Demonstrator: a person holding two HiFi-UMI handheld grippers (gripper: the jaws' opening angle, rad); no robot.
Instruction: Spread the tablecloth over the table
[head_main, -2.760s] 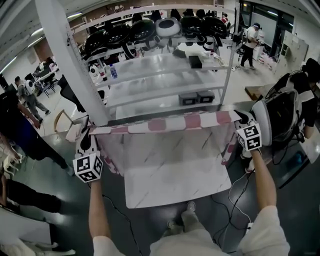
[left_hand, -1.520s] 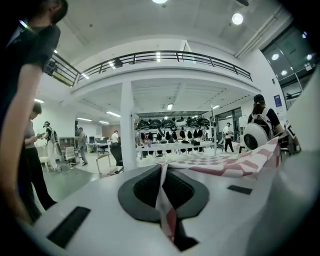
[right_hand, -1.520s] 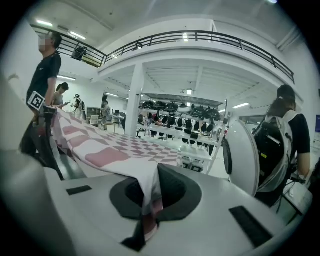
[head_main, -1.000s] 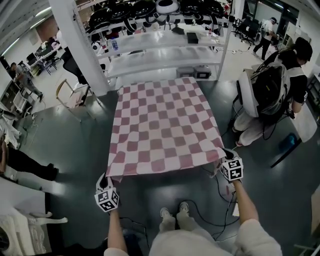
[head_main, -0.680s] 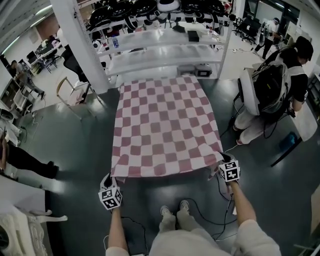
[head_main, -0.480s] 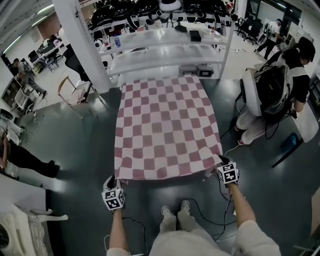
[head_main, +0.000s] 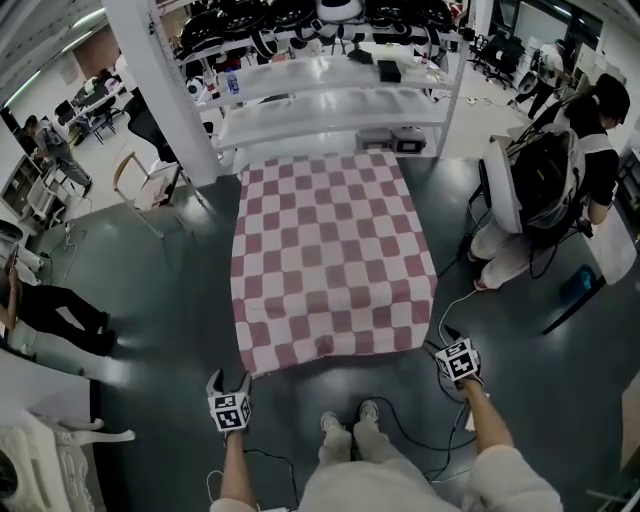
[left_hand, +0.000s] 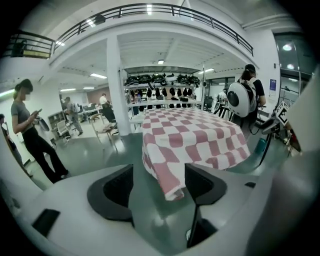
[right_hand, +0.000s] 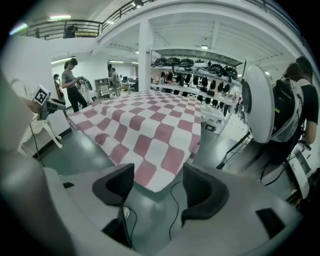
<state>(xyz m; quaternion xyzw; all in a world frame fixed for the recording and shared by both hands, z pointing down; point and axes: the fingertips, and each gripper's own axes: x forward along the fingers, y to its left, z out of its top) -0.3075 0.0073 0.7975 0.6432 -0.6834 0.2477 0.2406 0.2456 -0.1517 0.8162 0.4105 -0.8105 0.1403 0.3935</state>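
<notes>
The red-and-white checked tablecloth lies spread over the table, and its near edge hangs down. My left gripper is just off the near left corner, its jaws opening. In the left gripper view that loose corner dangles ahead of the left gripper, free of both pads. My right gripper is by the near right corner, jaws opening too. In the right gripper view the tablecloth droops beyond the right gripper, untouched.
A white shelf rack stands behind the table, with a white pillar at its left. A person with a backpack crouches at the right. Cables run across the floor near my right gripper. A chair stands at the left.
Both grippers held the cloth's near corners and lowered it onto the table. They have now let go; the corners dropped, and both grippers sank lower and drew back from the edge.
</notes>
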